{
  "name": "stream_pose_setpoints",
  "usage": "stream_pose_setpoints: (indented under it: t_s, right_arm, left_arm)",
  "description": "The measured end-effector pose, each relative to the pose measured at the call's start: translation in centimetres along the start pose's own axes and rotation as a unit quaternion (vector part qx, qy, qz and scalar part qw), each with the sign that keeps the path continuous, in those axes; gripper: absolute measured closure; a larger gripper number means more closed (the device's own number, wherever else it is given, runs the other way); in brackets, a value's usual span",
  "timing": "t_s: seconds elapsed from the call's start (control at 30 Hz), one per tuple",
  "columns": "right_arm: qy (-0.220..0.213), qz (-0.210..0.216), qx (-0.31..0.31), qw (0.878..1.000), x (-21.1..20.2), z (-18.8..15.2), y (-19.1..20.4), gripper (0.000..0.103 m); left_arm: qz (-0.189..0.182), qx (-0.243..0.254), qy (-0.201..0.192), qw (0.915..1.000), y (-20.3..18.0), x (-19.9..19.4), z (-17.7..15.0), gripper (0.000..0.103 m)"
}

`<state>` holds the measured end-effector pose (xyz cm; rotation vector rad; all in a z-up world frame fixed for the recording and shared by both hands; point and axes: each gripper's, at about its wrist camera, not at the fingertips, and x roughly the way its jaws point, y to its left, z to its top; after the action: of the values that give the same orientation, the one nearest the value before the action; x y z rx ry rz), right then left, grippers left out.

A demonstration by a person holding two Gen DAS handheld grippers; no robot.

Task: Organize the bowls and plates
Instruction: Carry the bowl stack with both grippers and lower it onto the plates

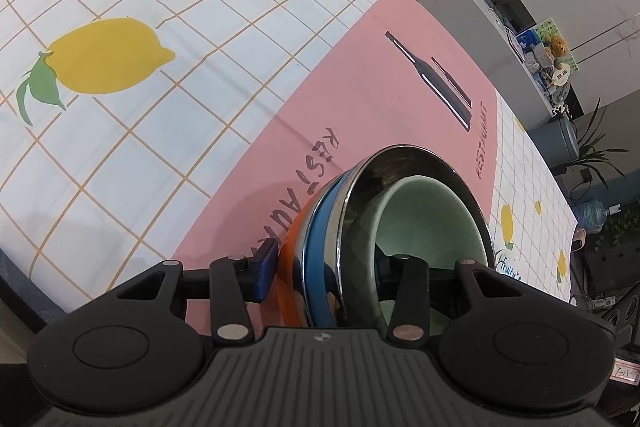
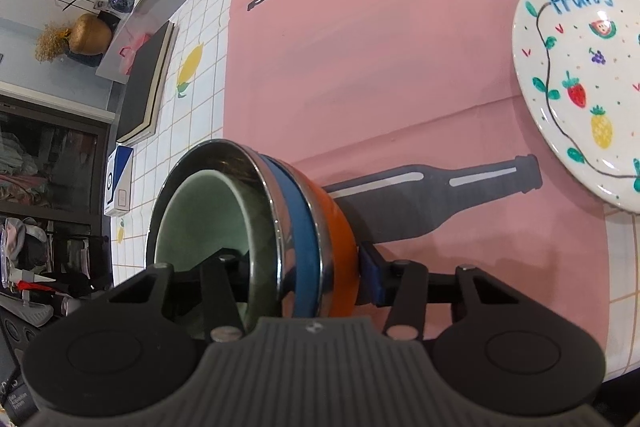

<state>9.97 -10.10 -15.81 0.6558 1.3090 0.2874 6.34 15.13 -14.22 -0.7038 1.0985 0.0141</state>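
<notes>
Bowls nested together — a pale green ceramic bowl (image 1: 432,223) inside a shiny steel bowl (image 1: 352,211) with blue and orange bands — hang tilted over the pink mat (image 2: 360,67) on our counter (image 1: 120,147), their lower part hidden behind our tongs. Left tongs (image 1: 328,267) and right tongs (image 2: 296,267) each pinch the stack's wall, inner fingers mostly hidden. A white fruit-painted plate (image 2: 576,87), cut off, lies well apart.

A nested stack of bowls (image 1: 360,227) sits on the pink placemat (image 1: 360,67): pale green ceramic bowl (image 1: 424,223) inside a steel bowl (image 1: 352,219), then blue-sided and orange-sided bowls outermost. A white fruit-painted plate (image 2: 576,87) lies flat at the placemat's edge, well apart from the stack.
</notes>
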Motion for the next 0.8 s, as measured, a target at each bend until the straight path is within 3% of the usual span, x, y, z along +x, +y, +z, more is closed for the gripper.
stream_pose_setpoints:
  t_s: [0.4,0.8]
  right_arm:
    - [-0.015,0.012,-0.01,1.0,-2.4,0.1,0.1,0.056]
    - [-0.069,0.023,-0.015,0.997,-9.3,2.0,-3.3,0.055]
  left_arm:
    - [-0.008,0.016,-0.018,0.9997,-1.5,-1.3,-0.3,0.054]
    - [-0.046,0.063,-0.026,0.9966,-8.5,-1.3,-1.9,0.054]
